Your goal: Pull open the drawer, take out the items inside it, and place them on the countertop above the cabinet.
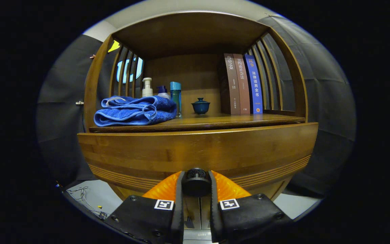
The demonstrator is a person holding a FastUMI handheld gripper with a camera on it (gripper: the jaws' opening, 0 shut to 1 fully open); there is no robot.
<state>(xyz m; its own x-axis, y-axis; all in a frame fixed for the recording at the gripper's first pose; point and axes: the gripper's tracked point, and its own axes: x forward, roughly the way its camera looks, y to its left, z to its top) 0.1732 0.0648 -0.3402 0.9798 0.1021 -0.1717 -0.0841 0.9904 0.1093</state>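
Note:
A wooden cabinet fills the view. Its drawer front (198,149) is a wide curved panel just ahead of the fingers, with a round dark knob (196,182) low in its middle. My gripper (196,184) is shut on that knob, one finger pressing each side. The drawer front stands a little proud of the countertop (235,120) above it; nothing of the drawer's inside shows.
On the countertop lie a folded blue towel (134,111), a white pump bottle (147,87), a small dark-capped bottle (163,91), a teal bottle (175,96), a lidded teal cup (200,106) and three upright books (243,84). Slatted wooden sides flank the shelf. Cables (83,198) lie on the floor below left.

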